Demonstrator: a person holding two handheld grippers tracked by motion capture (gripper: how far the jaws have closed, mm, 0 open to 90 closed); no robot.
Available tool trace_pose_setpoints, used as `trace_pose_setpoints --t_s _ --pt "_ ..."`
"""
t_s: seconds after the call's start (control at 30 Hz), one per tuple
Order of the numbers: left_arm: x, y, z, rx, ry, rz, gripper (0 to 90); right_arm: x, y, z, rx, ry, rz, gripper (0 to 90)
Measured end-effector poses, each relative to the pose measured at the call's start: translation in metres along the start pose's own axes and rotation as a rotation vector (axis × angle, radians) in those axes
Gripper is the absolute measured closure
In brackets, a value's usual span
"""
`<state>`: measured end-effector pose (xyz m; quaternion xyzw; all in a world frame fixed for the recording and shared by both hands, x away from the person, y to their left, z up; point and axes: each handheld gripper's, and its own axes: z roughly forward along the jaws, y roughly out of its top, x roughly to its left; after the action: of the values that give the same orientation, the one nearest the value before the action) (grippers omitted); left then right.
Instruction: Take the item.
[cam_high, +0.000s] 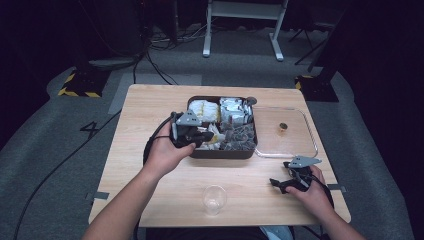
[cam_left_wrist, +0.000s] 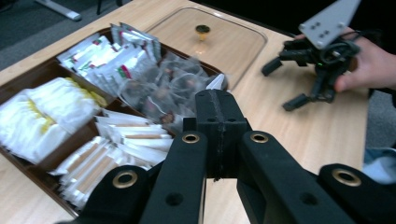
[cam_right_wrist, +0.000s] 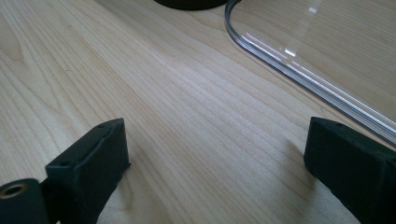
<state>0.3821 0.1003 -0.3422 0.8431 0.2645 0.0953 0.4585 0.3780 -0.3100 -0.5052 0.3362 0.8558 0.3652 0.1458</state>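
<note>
A dark brown compartment tray (cam_high: 222, 153) sits mid-table. It holds white and yellow packets (cam_left_wrist: 39, 114), silver sachets (cam_left_wrist: 114, 58), clear bags of dark tea (cam_left_wrist: 170, 86) and white stick packets (cam_left_wrist: 116, 149). My left gripper (cam_high: 210, 136) hovers over the tray's front-left part. Its jaws are pressed together (cam_left_wrist: 217, 121), and I see nothing between them. Near the front right edge, my right gripper (cam_high: 280, 173) rests low over the bare wood. It stands open (cam_right_wrist: 219, 154) with nothing in it, and it also appears farther off in the left gripper view (cam_left_wrist: 282, 86).
A clear lid (cam_high: 287, 146) with a small dark knob (cam_high: 283, 127) lies flat, right of the tray, its rim (cam_right_wrist: 280, 60) just ahead of my right gripper. A clear cup (cam_high: 214, 199) stands near the table's front edge. Cables trail off the left side.
</note>
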Motion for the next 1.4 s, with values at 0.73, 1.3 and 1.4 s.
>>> trace_pose_setpoints --t_s 0.73,1.3,1.4 --pt "-0.063 -0.039 -0.011 -0.062 -0.089 0.032 90.0 0.000 0.000 0.000 0.000 0.000 0.000 6.4" --pt "-0.085 -0.071 -0.006 -0.016 -0.146 0.030 90.0 0.000 0.000 0.000 0.000 0.000 0.000 6.5" --pt "-0.086 -0.074 -0.007 -0.019 -0.147 0.030 90.0 0.000 0.000 0.000 0.000 0.000 0.000 6.4"
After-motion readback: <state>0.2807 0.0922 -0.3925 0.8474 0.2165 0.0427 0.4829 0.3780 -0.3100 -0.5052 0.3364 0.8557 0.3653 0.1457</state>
